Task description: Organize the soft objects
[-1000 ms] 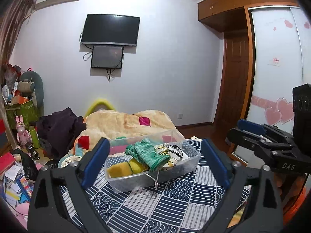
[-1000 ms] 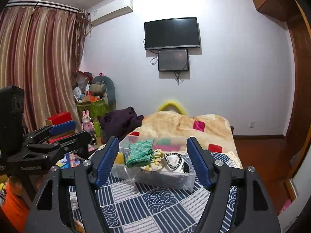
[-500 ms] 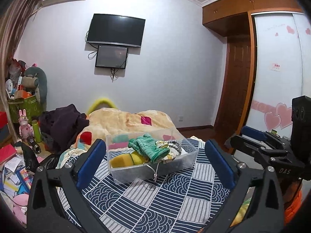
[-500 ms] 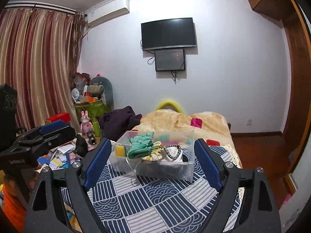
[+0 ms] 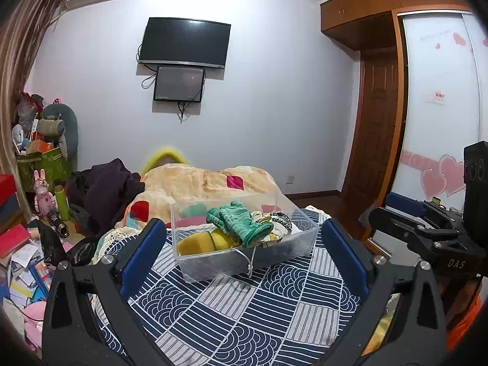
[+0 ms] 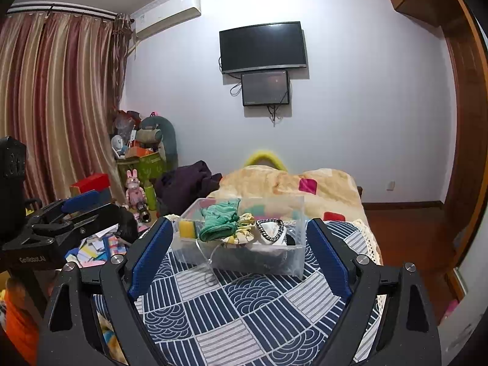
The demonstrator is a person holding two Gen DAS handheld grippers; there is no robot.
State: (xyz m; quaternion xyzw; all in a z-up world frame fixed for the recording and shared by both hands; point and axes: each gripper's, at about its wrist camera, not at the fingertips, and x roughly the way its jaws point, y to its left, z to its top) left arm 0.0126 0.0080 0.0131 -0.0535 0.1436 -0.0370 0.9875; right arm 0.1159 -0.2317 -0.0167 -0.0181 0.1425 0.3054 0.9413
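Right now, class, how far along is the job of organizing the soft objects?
Done: the green cloth, yellow sponge and other soft items already lie in the clear bin on the patterned bedspread. In hand: nothing; left gripper and right gripper are open. Left: no loose soft item shows beside the bin.

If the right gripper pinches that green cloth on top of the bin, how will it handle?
The green cloth lies crumpled and draped over the pile in the clear bin, so it probably hangs limp from one pinch point. It looks like a thin knit, likely light. Its edge overlaps the yellow-patterned fabric, so that might drag along.
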